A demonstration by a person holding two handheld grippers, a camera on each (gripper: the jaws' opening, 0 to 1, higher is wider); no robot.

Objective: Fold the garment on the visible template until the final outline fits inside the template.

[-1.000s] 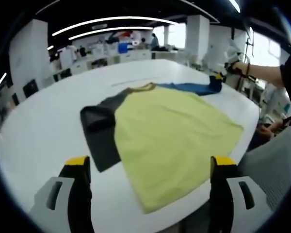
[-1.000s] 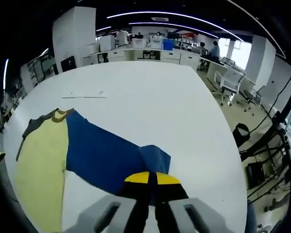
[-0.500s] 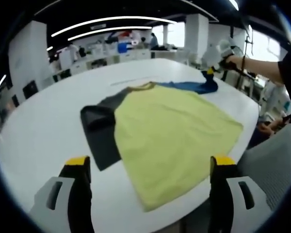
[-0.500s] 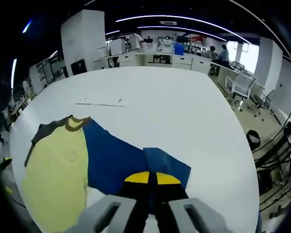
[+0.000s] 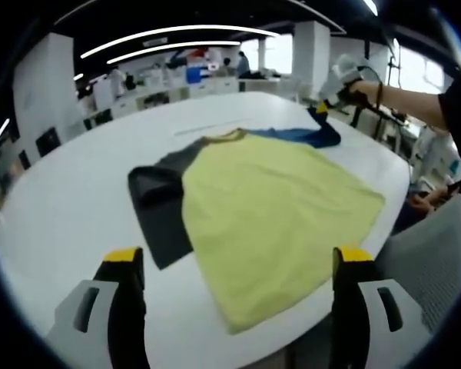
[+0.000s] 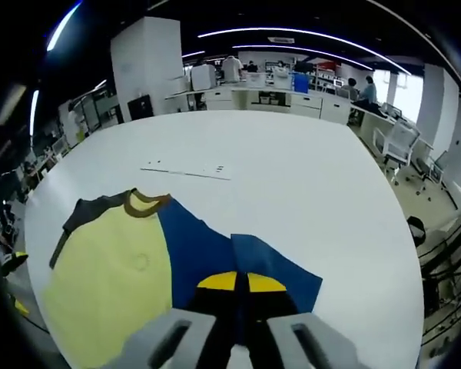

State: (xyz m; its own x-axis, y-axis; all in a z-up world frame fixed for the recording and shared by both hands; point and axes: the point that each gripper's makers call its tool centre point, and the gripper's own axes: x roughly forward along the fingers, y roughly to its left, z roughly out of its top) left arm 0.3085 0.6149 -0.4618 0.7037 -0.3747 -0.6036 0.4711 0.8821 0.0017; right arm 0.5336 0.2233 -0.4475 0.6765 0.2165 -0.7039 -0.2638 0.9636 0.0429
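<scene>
Lifted blue sleeve (image 6: 253, 265) in hand-held gripper (image 6: 240, 283).

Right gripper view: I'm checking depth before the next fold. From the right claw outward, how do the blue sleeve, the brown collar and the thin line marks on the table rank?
1. Blue sleeve, clamped in the right claw.
2. Brown collar, up and left.
3. Thin line marks, farther up the white table.

Right hand-held gripper (image 6: 241, 283) has lifted the blue sleeve (image 6: 273, 265) inward.
</scene>
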